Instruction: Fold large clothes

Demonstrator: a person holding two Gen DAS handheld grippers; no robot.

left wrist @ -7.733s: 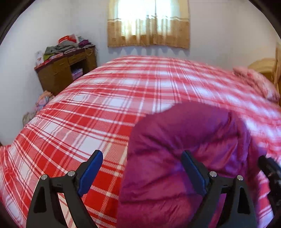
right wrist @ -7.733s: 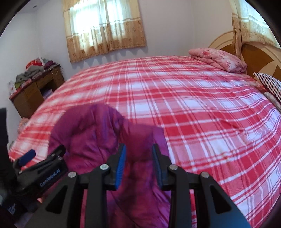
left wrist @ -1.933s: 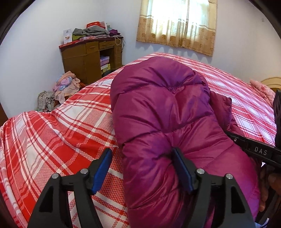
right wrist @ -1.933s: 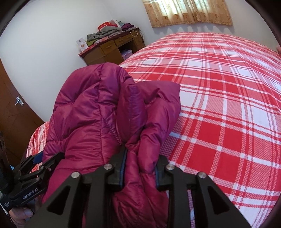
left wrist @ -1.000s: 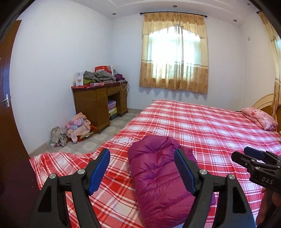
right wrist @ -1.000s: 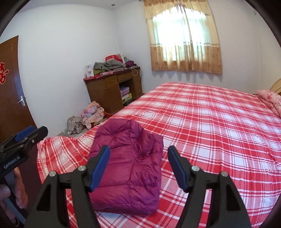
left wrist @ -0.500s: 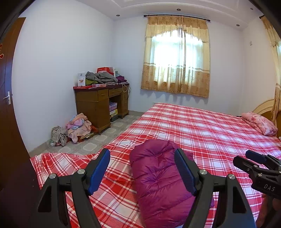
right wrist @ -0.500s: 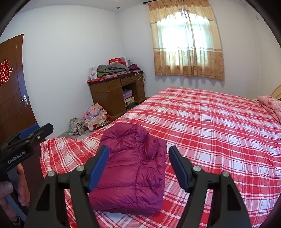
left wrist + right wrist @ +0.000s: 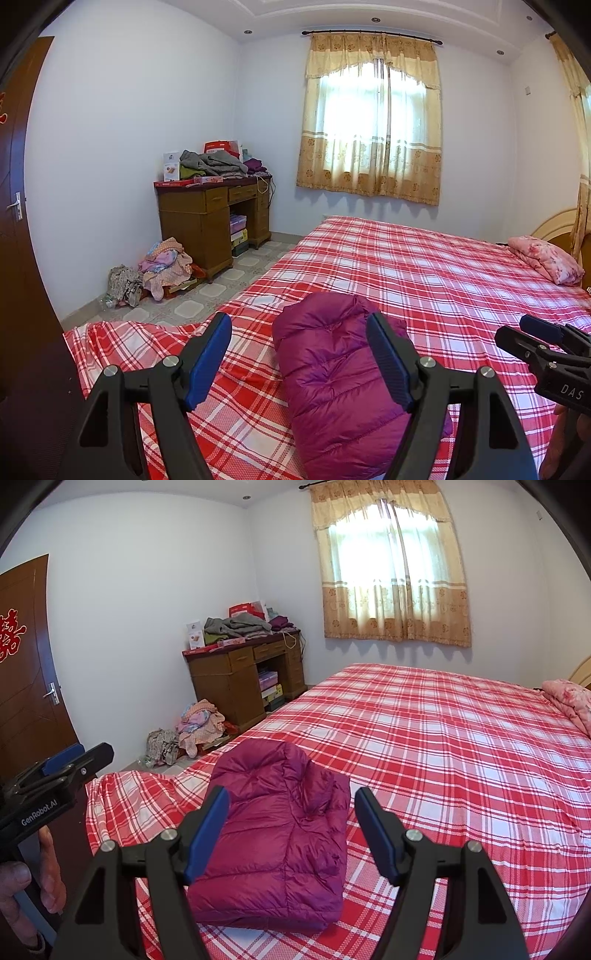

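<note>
A magenta puffer jacket lies folded into a compact bundle near the front corner of the bed, which has a red and white plaid cover. The jacket also shows in the right wrist view. My left gripper is open and empty, held well above and back from the jacket. My right gripper is open and empty too, above and behind the jacket. The right gripper shows at the right edge of the left wrist view. The left gripper shows at the left edge of the right wrist view.
A wooden desk with piled clothes stands by the far wall. More clothes lie on the tiled floor. A pink pillow lies at the bed head. A brown door is at the left. A curtained window is behind.
The right gripper let go of the jacket, which now lies folded on the bed. Both grippers have pulled up and back from it; over the last half second they barely moved.
</note>
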